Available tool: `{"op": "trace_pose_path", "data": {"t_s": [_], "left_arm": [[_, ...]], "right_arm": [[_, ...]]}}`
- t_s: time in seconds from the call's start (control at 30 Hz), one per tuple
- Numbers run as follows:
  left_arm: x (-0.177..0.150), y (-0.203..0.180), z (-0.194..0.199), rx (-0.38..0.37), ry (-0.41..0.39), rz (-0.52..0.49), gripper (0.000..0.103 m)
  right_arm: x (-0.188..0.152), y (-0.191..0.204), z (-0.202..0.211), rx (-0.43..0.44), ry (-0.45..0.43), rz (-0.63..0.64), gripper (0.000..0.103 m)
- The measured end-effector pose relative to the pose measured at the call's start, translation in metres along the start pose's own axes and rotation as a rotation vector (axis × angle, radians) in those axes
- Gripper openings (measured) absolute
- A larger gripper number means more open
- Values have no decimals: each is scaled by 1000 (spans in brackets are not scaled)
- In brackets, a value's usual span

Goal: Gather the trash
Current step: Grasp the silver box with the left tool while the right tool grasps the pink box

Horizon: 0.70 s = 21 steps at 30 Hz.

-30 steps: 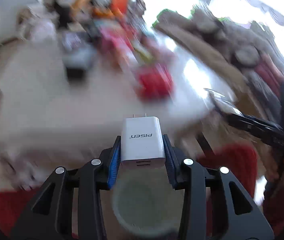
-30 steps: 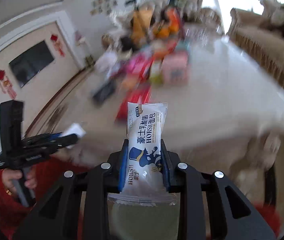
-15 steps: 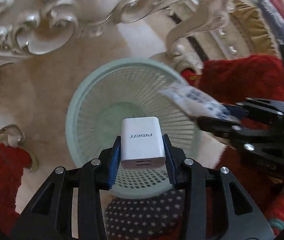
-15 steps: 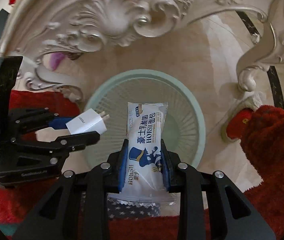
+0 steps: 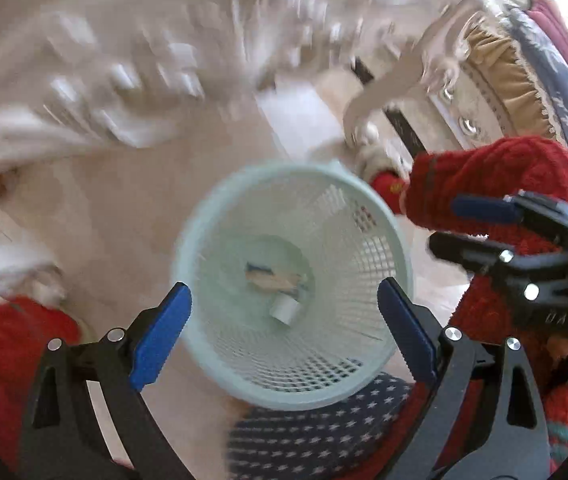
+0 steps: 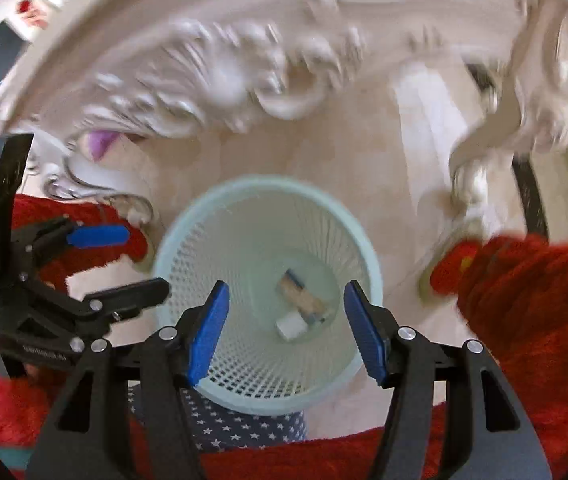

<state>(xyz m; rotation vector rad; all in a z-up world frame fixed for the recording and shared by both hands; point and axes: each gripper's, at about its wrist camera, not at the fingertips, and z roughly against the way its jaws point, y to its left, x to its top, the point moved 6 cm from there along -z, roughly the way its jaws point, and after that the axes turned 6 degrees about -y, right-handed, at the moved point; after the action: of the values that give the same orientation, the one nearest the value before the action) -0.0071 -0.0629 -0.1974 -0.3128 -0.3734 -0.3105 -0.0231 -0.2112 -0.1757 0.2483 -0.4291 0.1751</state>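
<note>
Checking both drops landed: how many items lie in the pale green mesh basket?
2: a white charger block and a bread wrapper, touching on the pale green mesh basket's floor. Nothing else shows.

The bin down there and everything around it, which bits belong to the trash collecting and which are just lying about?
Part of the job:
- mint mesh bin
- snack wrapper in the bin
- white charger in the bin
- left gripper, open
- right gripper, open

Just there:
- carved table leg
- starred fabric
</note>
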Motion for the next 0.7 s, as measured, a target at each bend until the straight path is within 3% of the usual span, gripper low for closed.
{"op": "trace_pose_path", "data": {"t_s": [0.17,0.23,0.3,0.4,0.43,0.57,0.7], "left_arm": [[42,12,119,69,-268,-12,92],[68,27,152,149,-358,-11,92],[101,48,175,234,-446,1,91],[148,77,189,297,-543,52,91],[161,85,189,305,-559,62,91],[204,106,170,284,-536,73,91],[228,122,145,289,-505,89,91]], "right_arm": [[58,-3,83,-12,-293,49,58],[89,-7,108,-2,-388,31,71],[135,-10,126,24,-479,34,72],[198,-9,131,-39,-577,69,75],[213,-11,128,-58,-588,78,80],[279,-14,95,-90,-574,118,82],[307,-19,64,-86,-506,82,82]]}}
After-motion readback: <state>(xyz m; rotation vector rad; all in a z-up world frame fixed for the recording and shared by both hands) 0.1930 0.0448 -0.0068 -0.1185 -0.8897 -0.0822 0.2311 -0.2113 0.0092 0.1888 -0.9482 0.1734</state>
